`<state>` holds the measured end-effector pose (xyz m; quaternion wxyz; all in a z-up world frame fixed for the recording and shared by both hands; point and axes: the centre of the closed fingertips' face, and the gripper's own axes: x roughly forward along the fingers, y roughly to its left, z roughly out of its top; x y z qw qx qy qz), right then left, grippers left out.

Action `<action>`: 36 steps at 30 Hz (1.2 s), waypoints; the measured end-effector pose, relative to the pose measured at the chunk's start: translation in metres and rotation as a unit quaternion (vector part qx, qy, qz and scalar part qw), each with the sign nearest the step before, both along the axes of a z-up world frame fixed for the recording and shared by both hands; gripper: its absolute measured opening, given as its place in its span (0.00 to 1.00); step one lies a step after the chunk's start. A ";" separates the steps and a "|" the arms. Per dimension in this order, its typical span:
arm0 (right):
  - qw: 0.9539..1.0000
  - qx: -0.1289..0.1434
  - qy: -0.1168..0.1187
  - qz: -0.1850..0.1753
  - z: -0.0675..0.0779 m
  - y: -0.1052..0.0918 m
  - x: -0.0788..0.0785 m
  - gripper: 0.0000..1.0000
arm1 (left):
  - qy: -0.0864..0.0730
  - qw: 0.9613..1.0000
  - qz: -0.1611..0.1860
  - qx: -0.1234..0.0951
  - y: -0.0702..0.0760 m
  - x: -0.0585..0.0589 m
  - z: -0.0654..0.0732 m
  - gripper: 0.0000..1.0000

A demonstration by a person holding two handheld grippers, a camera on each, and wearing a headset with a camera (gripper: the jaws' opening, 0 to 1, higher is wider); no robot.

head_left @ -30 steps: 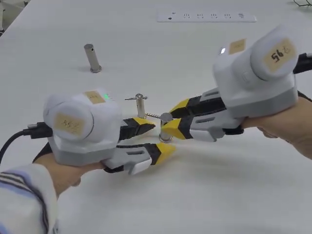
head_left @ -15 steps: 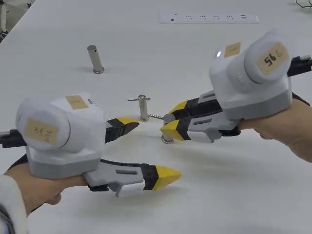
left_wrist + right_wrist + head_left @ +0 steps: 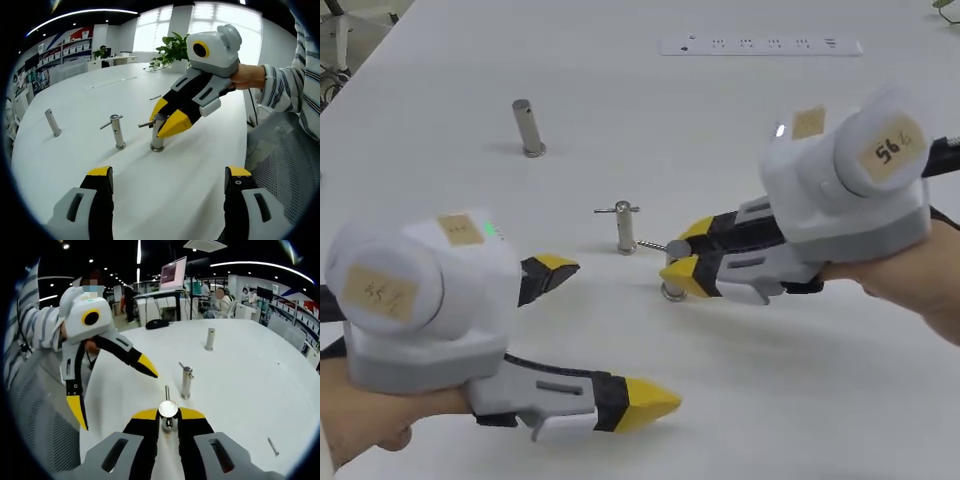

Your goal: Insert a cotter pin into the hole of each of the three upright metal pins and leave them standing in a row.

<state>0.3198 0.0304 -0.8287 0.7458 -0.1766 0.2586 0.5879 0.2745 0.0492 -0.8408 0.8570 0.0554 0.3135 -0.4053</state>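
Over the white workbench, the left gripper is hovering, jaws wide and empty, while the right gripper is pinching the head of the nearest upright steel pin. A thin cotter pin is poking from its hole toward the middle steel pin, which is carrying a second cotter pin; the bare third steel pin is standing well apart.

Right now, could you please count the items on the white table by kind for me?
Upright grey metal pins: 3
Thin metal cotter pins: 3 (two in pins, one lying loose)
White power strip: 1
Total: 7
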 end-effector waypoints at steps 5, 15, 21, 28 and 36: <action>1.000 0.012 -0.005 0.003 0.001 0.000 0.002 0.14 | -0.003 1.000 0.005 -0.002 0.003 -0.002 0.002 0.92; 0.999 0.009 -0.018 0.039 0.001 0.003 0.004 0.13 | -0.015 1.000 0.026 -0.008 0.009 0.001 0.008 0.95; 0.997 0.009 -0.012 0.072 0.001 0.000 0.003 0.13 | -0.017 1.000 0.024 -0.006 0.010 -0.002 0.009 0.94; 0.995 0.013 -0.010 0.098 0.001 -0.011 0.010 0.13 | -0.033 0.999 0.019 -0.001 0.011 -0.002 0.011 0.93; 0.994 0.027 -0.008 0.104 0.005 -0.020 0.024 0.13 | -0.029 0.999 0.021 -0.003 0.012 0.000 0.011 0.92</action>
